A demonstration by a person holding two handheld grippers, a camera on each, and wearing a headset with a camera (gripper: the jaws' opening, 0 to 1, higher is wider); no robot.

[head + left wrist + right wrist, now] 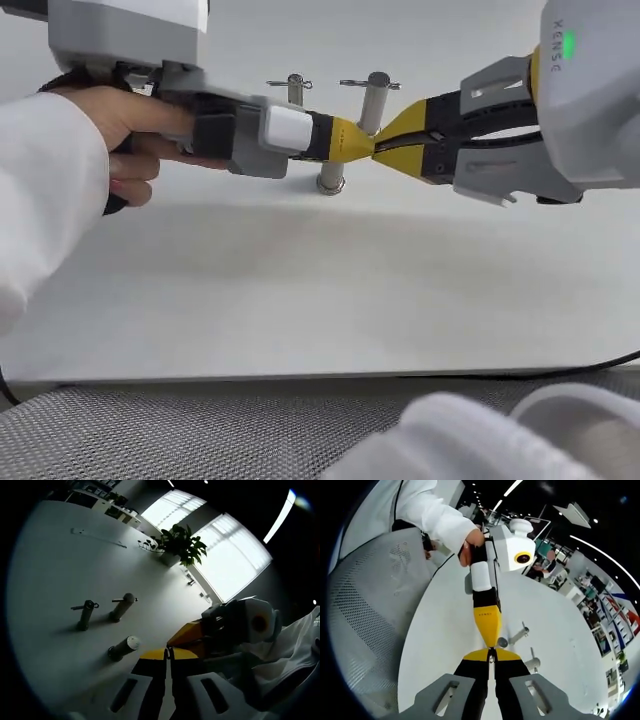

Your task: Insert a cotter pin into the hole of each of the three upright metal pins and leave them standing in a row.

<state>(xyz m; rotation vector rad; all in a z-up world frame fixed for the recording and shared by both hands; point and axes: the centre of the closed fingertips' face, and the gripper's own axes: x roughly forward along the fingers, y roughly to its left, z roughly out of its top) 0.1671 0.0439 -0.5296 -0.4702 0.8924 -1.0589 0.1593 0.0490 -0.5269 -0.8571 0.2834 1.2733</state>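
Cotter-pin assembly, third pin outstanding. The left gripper (362,145), held in a hand (130,140), and the right gripper (386,146) meet tip to tip above the white worktop (300,290). Each gripper's own view shows its yellow-tipped jaws pressed closed. The head-on meeting of the tips suggests that a small part is being passed or re-seated between them. Whether a cotter pin is pinched at the junction is too small to make out. The junction lies directly over the near pin (331,181), presumably so that the next insertion needs little travel. From the head view the tips hide this pin's upper end and leave the shaft and flared base in sight. Behind it stand the far-left pin (295,90) and the far-right pin (377,98), both upright and well apart from the grippers. Each carries a thin wire cotter pin through its upper end, the first cotter pin (283,83) and the second cotter pin (353,85), projecting sideways with a looped eye. All three are short cylinders of dull grey metal with flat tops and wider feet. In the left gripper view the near pin has a plain top with no wire through it. It stands forward of the other two, so the row appears unfinished.
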